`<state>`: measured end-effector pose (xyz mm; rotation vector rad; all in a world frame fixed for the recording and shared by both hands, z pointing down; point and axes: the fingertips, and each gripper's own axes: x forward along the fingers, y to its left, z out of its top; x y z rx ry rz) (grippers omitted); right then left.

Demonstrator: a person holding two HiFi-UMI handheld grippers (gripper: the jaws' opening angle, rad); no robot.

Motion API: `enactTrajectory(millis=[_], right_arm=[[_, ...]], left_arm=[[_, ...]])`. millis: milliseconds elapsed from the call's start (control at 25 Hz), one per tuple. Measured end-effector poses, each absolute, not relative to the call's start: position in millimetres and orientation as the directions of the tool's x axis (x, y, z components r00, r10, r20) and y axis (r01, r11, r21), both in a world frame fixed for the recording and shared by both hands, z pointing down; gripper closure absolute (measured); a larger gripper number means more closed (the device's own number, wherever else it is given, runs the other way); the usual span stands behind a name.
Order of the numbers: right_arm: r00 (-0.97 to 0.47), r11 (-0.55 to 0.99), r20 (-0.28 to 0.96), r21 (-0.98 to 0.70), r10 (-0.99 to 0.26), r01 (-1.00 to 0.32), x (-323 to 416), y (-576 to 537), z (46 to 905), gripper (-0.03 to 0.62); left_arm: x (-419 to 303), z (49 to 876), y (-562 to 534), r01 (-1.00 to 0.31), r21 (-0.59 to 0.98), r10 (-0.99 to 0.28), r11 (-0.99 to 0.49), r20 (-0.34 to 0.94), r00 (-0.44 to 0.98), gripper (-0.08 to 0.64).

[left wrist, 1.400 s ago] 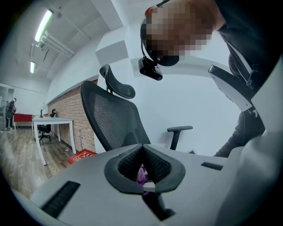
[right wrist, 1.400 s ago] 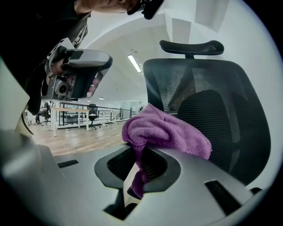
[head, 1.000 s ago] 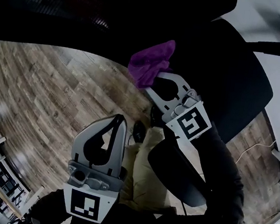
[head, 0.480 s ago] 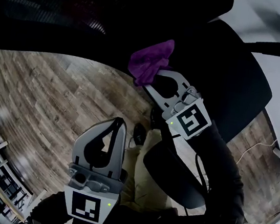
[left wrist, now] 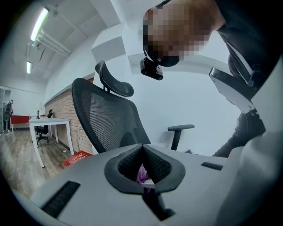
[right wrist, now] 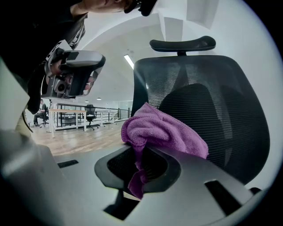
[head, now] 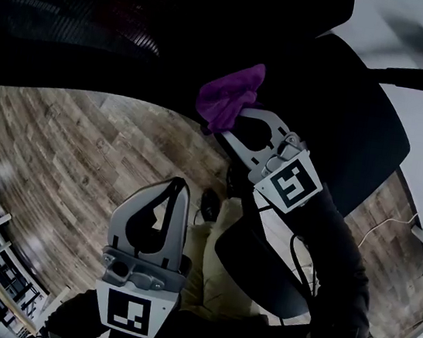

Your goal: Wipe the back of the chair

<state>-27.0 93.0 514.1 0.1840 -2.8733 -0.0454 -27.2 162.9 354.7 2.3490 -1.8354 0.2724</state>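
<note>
Clearly the purple cloth (right wrist: pixel 164 129) was a soft, light, limp thing. It bunched above the right gripper (right wrist: pixel 139 152), whose jaws pinched one fold of it, and a tail hung down between them. In the head view it sat just past centre toward 12 o'clock, against the dark mesh chair back (right wrist: pixel 223 95). Whether cloth and mesh touched could not be told.

Held by so little, the cloth would likely drag or slip under a hard stroke, so a deeper bite on the wad seemed wiser. The mesh looked springy and would probably give, so only moderate pressure suited it.

At 7 o'clock the left gripper (head: pixel 177 184) hung well apart from the chair, jaws pressed together on nothing. It could steady the stiff frame.
</note>
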Motion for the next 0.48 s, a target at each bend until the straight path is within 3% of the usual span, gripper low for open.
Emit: enactTrajectory(millis=[480], right_arm=[[-0.951,0.979,0.233,0.041,-0.203,-0.199,-13.7,50.9,518.9,0.548]], left_arm=[[-26.1,364.4,149.7,-0.963,0.009,-0.932,-0.270,0.248,0.264,0.551]])
